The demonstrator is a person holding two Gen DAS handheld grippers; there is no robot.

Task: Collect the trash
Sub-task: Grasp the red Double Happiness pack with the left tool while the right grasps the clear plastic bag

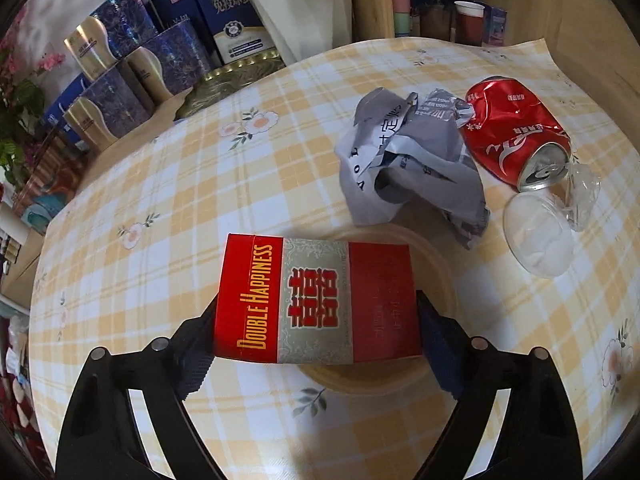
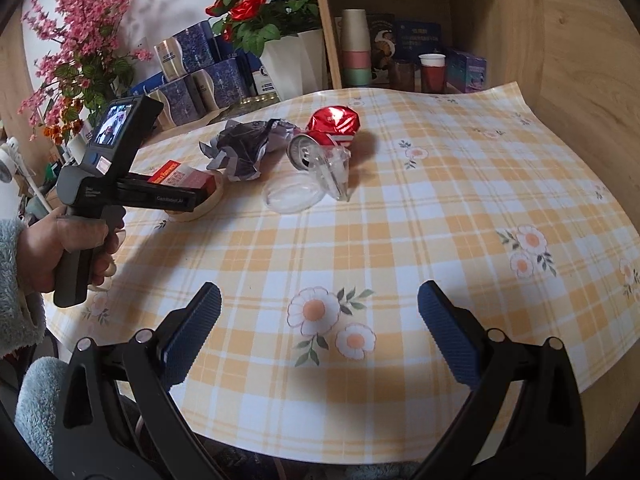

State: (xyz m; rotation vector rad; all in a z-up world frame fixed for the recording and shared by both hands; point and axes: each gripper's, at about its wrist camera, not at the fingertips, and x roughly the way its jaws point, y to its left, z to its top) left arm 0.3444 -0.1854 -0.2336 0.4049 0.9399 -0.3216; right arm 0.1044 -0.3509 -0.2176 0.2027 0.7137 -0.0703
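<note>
Jaws around cigarette pack [image 1: 316,300]

The right gripper [image 2: 319,312] is seen low over the checked tablecloth [image 2: 440,208], its two blue pads wide apart with only flowers printed on the cloth between them. At the left, the left gripper [image 2: 202,192] is held by a hand [image 2: 64,248] in a fluffy sleeve. A red box [image 2: 180,178] is seen between its fingers, over a pale dish [image 2: 200,210]. Crumpled grey paper [image 2: 244,148], a squashed red can [image 2: 324,132] and a clear plastic cup [image 2: 312,184] are lying close together behind.
</note>
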